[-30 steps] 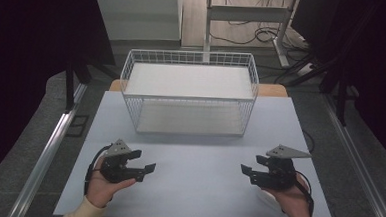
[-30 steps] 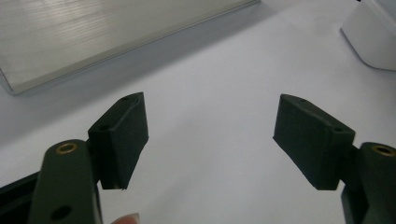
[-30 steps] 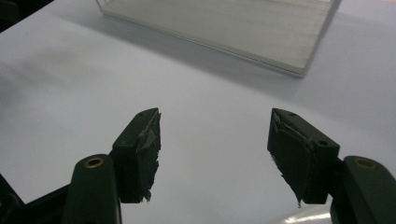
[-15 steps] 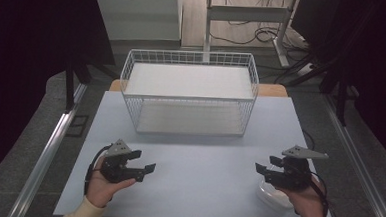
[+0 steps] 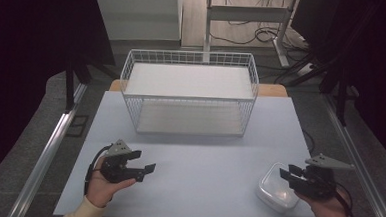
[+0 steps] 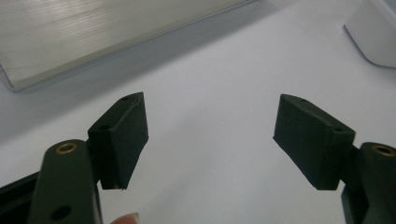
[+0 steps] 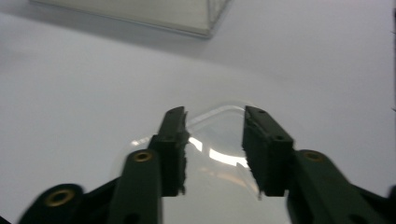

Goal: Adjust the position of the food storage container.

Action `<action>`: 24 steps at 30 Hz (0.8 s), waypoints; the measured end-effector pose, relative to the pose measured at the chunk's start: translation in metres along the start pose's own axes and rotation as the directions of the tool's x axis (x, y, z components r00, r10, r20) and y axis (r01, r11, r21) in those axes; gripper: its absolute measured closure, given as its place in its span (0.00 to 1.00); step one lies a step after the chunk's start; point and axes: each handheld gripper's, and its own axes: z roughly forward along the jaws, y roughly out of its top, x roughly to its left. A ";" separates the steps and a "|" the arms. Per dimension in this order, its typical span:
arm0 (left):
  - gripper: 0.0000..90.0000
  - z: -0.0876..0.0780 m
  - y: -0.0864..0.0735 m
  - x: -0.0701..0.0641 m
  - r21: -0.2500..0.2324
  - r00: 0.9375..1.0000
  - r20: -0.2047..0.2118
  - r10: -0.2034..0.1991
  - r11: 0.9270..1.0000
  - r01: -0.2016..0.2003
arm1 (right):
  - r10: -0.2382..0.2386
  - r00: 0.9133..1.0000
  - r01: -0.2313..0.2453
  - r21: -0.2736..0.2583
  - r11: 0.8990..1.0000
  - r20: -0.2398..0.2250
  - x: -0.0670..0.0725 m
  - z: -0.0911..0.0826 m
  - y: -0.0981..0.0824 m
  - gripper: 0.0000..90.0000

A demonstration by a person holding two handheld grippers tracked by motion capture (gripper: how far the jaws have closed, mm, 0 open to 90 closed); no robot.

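— Right gripper?
— Held low over the clear plastic container, jaws narrowed, just been closing. In the right gripper view, container lying under and between the two pads, its rounded corner poking out ahead of the tips. Gap visible between the pads; cannot tell whether pressing on the rim or merely straddling it.
— Container placed how?
— Flat on the pale table, directly beneath the right jaws, partly covered by them from above.
— Left gripper?
— Released, jaws spread wide, nothing between them. In the left gripper view, bare table past the pads, container edge far ahead and off to the right of the tips.
— Ahead of both tools?
— White wire basket, well beyond the tips, apart from either.
— Any brand, label, writing?
— None legible on gripper, container or basket.
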 end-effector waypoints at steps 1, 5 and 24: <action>0.28 0.000 0.000 0.000 0.001 1.000 0.000 0.001 1.000 -0.001 | 0.003 1.000 -0.003 0.002 1.000 0.011 -0.003 -0.002 -0.003 0.77; 0.28 0.001 0.000 -0.001 0.003 1.000 0.000 -0.001 1.000 0.001 | 0.012 0.999 -0.014 0.026 1.000 0.053 -0.013 -0.008 -0.012 0.92; 0.28 0.003 -0.001 -0.001 0.010 1.000 0.003 0.002 1.000 -0.002 | 0.067 0.975 -0.101 0.151 0.983 0.212 -0.048 -0.007 -0.038 1.00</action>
